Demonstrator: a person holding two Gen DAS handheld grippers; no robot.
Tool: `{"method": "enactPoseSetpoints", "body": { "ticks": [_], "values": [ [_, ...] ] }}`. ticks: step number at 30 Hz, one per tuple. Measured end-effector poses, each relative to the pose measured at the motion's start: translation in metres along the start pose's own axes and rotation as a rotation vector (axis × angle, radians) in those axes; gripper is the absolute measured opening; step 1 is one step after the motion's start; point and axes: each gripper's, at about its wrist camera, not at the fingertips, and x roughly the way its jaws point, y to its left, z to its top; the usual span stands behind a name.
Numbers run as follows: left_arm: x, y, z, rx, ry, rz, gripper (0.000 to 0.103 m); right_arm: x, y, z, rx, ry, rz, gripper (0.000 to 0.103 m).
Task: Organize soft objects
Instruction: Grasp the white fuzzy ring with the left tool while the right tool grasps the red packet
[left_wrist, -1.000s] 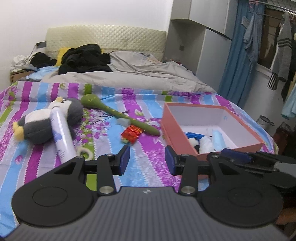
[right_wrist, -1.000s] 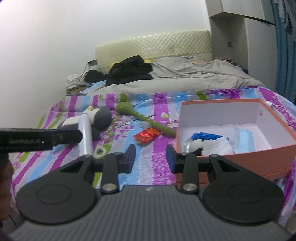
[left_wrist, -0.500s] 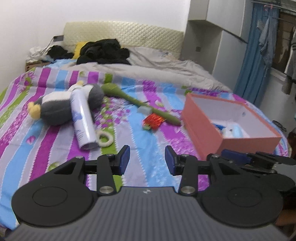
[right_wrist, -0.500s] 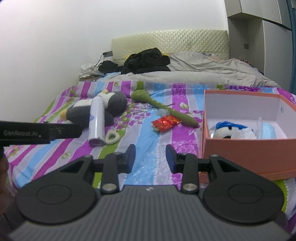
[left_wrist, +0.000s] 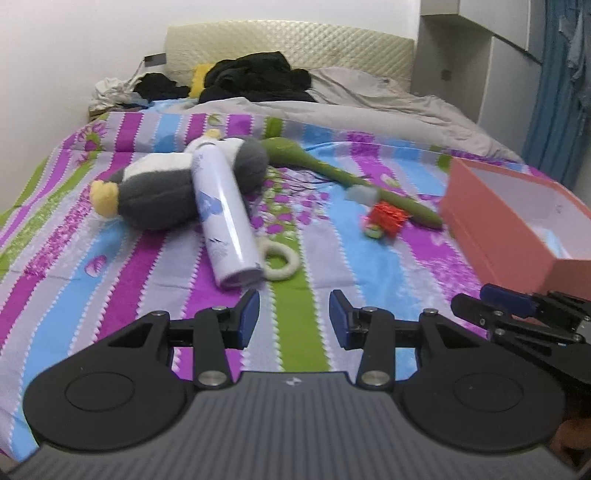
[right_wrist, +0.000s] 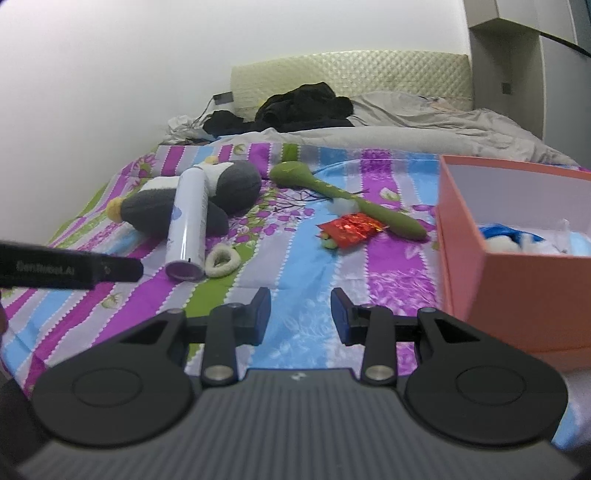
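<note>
Both claws, left & right, gape empty over bed; can lies across penguin, box contents partly hidden.

Can across penguin, box rightward

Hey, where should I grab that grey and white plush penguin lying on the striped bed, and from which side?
Grip the grey and white plush penguin across its grey lower body near the yellow feet, coming from the left. The white spray can lies across its middle, so only that end is bare.
</note>
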Motion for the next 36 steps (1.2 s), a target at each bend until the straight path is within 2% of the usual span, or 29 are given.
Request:
{"method": "enactPoseSetpoints", "body": {
  "ticks": [7, 12, 24, 32, 36],
  "values": [
    [0.030, 0.012, 0.017, 0.005, -0.002, 0.059, 0.048, 0.040, -0.001, 0.003, -0.011, -0.009, 0.030, 0.039],
    [0.054, 0.011, 0.023, 0.011, 0.014, 0.061, 0.048, 0.068, -0.006, 0.005, -0.002, 0.007, 0.032, 0.039],
    [0.122, -0.010, 0.028, 0.107, 0.058, 0.058, 0.047, 0.143, -0.019, 0.014, -0.076, 0.008, -0.039, 0.039],
    [0.166, -0.022, 0.029, 0.160, 0.075, 0.068, 0.046, 0.178, -0.031, 0.026, -0.060, 0.013, -0.045, 0.039],
    [0.182, -0.026, 0.027, 0.177, 0.081, 0.072, 0.039, 0.185, -0.035, 0.029, -0.051, 0.015, -0.073, 0.039]
  ]
}}
